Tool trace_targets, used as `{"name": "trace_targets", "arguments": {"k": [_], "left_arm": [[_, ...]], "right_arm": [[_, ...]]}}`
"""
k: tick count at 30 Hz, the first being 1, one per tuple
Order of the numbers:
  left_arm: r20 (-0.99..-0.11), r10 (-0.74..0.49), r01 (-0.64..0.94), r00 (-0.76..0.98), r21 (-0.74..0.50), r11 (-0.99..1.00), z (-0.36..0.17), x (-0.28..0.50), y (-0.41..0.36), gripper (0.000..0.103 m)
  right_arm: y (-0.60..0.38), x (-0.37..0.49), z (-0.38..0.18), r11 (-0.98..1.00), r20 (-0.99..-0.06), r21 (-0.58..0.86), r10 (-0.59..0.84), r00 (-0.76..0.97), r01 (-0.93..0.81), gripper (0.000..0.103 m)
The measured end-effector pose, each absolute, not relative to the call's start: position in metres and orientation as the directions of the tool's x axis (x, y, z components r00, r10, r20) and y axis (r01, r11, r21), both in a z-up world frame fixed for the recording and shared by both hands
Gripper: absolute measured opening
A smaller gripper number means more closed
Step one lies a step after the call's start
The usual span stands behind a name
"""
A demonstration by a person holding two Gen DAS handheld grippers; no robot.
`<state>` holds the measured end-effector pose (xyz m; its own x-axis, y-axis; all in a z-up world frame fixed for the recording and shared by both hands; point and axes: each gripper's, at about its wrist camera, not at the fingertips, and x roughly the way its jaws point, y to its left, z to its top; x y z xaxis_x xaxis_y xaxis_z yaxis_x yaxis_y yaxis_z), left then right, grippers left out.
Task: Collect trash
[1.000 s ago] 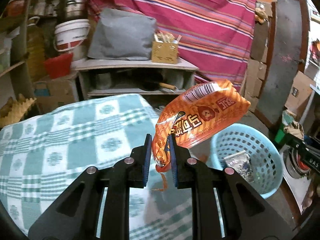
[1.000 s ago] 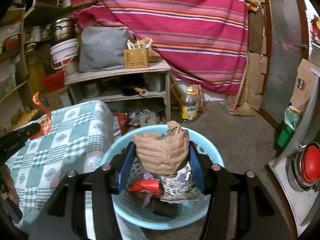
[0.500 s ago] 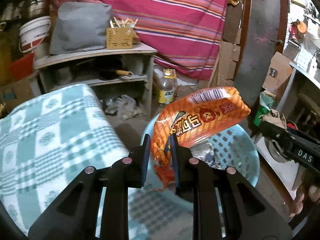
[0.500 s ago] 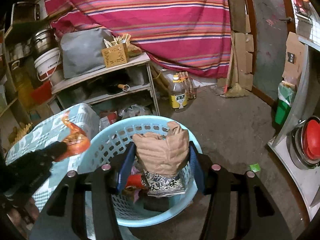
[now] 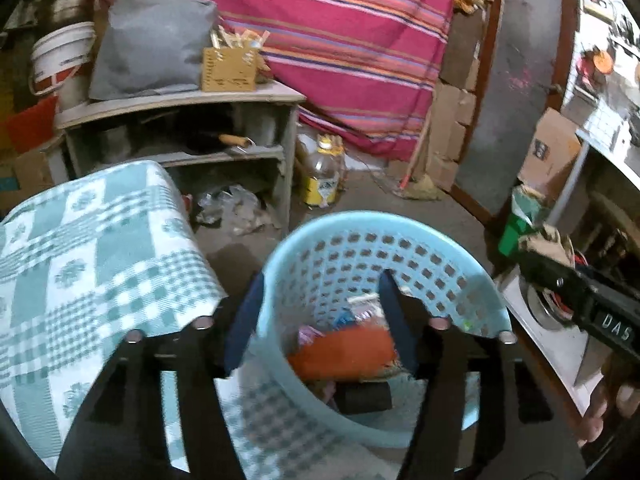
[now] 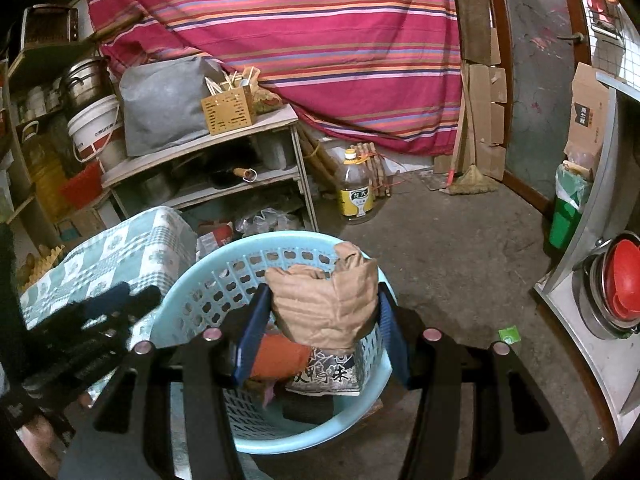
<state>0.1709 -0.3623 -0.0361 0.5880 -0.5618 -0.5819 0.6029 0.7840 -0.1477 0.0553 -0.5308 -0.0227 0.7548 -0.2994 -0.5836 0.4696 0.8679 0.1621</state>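
Orange wrapper point(image 5: 344, 350) in basket point(image 5: 460, 264), seemingly below parted left tool point(image 5: 320, 320)

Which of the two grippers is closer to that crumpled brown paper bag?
The right. The right gripper has its fingers pressed on either side of the brown paper bag, holding it above the blue basket. The left gripper hangs open over the basket's other side, not touching the bag.

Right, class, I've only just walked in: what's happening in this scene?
A person with a gripper in each hand is collecting trash into a light blue basket on the floor. The left gripper has just been opening; nothing is between its fingers, and an orange snack packet lies in the basket below. The right gripper, above the basket, is shut on a crumpled brown paper bag.
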Motion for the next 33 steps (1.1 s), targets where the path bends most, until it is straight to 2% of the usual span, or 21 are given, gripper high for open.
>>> {"name": "trace_targets", "arguments": {"k": [4,9,25,26,28,32,33], "left_arm": [[-0.538,-0.510,0.530,0.672,-0.132,0.838,-0.021,0.173,-0.339,0.089],[-0.520,-0.450,0.465,0.726,-0.111,0.878,-0.011,0.180,-0.315,0.097],[-0.468,-0.282,0.320,0.837,0.001,0.948,0.012,0.182,-0.247,0.098],[-0.463,-0.279,0.320,0.841,0.011,0.947,0.013,0.181,-0.246,0.098],[-0.453,-0.275,0.321,0.848,0.027,0.947,0.014,0.179,-0.241,0.098],[-0.436,-0.290,0.331,0.852,0.019,0.943,0.018,0.175,-0.227,0.098],[-0.432,-0.291,0.330,0.854,0.017,0.944,0.018,0.174,-0.224,0.098]], "right_arm": [[-0.529,0.058,-0.024,0.874,-0.584,0.154,-0.297,0.756,0.462,0.053],[-0.519,0.067,-0.027,0.885,-0.589,0.131,-0.293,0.753,0.446,0.055],[-0.499,0.098,-0.030,0.899,-0.588,0.082,-0.305,0.749,0.430,0.059],[-0.497,0.099,-0.029,0.899,-0.584,0.076,-0.311,0.750,0.431,0.062],[-0.495,0.101,-0.027,0.898,-0.576,0.063,-0.323,0.750,0.435,0.075],[-0.491,0.102,-0.024,0.900,-0.571,0.040,-0.337,0.749,0.435,0.081],[-0.490,0.101,-0.024,0.902,-0.570,0.036,-0.336,0.750,0.431,0.086]]}}
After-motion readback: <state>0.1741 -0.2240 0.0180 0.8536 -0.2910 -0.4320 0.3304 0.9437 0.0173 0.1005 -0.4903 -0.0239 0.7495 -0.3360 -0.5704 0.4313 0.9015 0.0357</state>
